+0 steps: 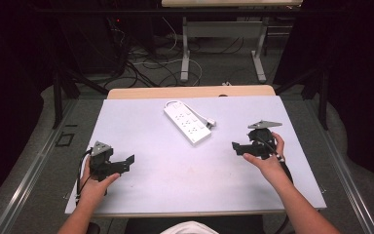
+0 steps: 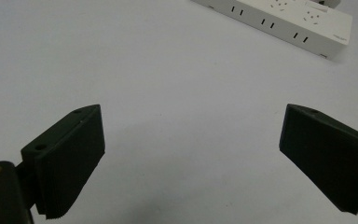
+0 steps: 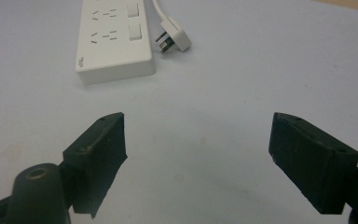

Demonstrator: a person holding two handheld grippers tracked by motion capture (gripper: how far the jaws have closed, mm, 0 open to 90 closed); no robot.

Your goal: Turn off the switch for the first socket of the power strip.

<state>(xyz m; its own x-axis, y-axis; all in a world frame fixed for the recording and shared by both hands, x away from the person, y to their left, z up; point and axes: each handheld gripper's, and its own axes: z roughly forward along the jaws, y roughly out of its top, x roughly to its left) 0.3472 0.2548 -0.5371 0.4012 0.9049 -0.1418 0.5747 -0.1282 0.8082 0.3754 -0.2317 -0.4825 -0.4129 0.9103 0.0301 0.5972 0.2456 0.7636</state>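
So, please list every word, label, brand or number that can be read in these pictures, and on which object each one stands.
No text can be read.
Power strip: a small grey mark at its near corner, seen in the right gripper view, too small and blurred to read.
Power strip, left gripper view: a faint mark near its end, also unreadable.
Plug, table: no writing visible.

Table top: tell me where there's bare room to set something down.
The table is bare between the left gripper and the right gripper, all along the near edge below the power strip. The far left corner is also free. Most crowded is beside the strip's plug and cord.
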